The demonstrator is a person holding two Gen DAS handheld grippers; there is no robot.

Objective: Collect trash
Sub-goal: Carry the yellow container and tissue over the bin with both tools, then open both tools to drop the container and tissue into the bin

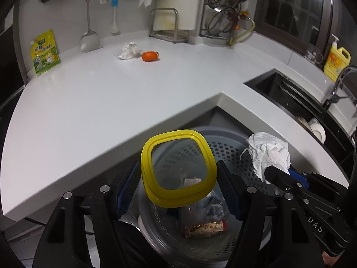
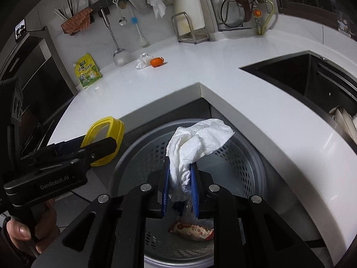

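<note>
The left gripper (image 1: 179,174) is squeezing a yellow box (image 1: 178,167) with a see-through middle. Its two blue pads press on the box's sides, so the box hangs in the air between them. Right below this gripper is the grey bin (image 1: 225,154) with holes in its wall. A snack wrapper (image 1: 204,229) and some clear plastic already lie at the bottom of the bin.

The right gripper (image 2: 180,179) is shut tight on a crumpled white paper towel (image 2: 196,143). Most of the towel sticks up and flops out past the pads. The bin (image 2: 247,160) is right under this gripper too.

What could go wrong? The box is wide and smooth, and the pads only touch two of its edges. If the hand tips, I think the box could slip out and spin. The counter (image 1: 89,102) edge is just ahead of the left gripper, so a slipping box might hit it and bounce to the floor, not into the bin.

The towel is light and loose. When the gripper lets go, it may stick to a pad or catch on the bin's rim.

The two grippers are also near each other over the bin. They could bump.

Far ahead of both grippers, another paper ball (image 1: 129,51) and an orange peel (image 1: 150,56) wait on the counter. Those could be forgotten.
</note>
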